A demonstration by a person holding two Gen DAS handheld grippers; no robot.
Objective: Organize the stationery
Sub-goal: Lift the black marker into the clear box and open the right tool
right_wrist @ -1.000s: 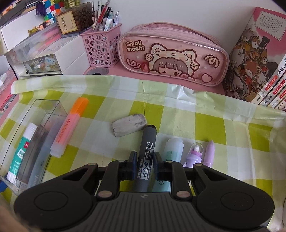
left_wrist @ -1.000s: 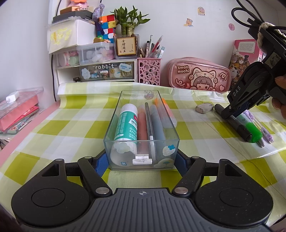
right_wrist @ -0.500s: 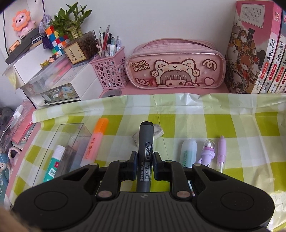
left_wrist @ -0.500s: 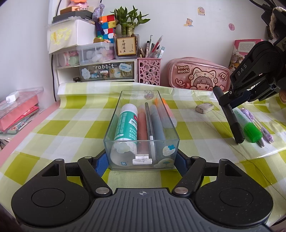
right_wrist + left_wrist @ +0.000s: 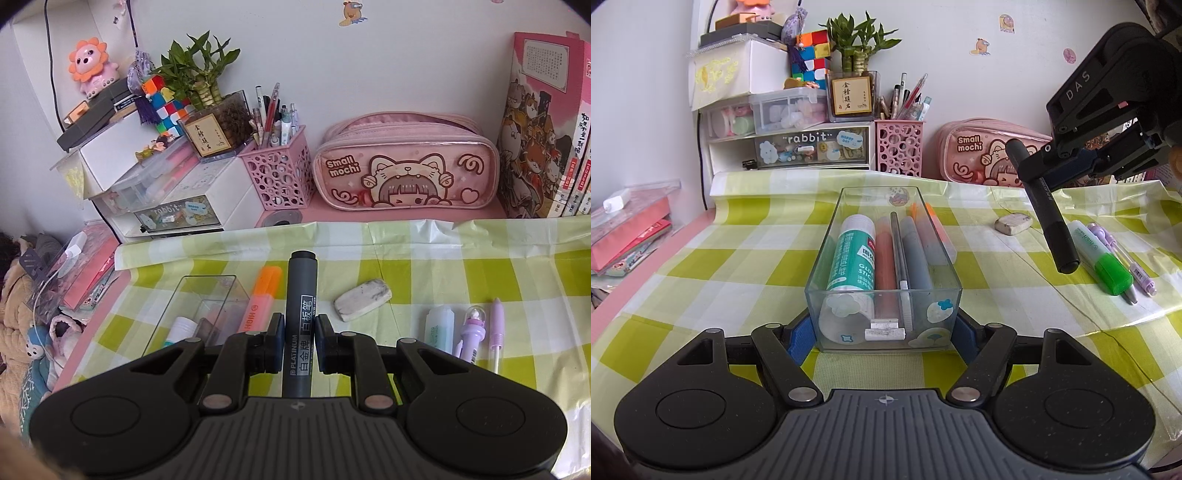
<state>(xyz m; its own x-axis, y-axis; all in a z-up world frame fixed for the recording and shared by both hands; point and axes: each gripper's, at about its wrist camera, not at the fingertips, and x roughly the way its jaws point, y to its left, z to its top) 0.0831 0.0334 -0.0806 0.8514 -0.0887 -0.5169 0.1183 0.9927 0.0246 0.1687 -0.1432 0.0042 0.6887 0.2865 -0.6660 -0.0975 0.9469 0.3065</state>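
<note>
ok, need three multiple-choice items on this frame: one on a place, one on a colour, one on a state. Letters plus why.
1. Where is the eraser?
A. on the checked cloth, right of the clear box
B. inside the clear box
C. in the pink pen cup

2. What colour is the cap of the highlighter lying by the purple pens?
A. orange
B. green
C. blue

3. What is the right gripper doing?
A. open, holding nothing
B. shut on the marker
C. shut on the glue stick

Key: 1 A, it lies on the cloth beyond the clear box. 2 B, its near end is green. 3 B, the marker sits clamped between its fingers, off the cloth.
</note>
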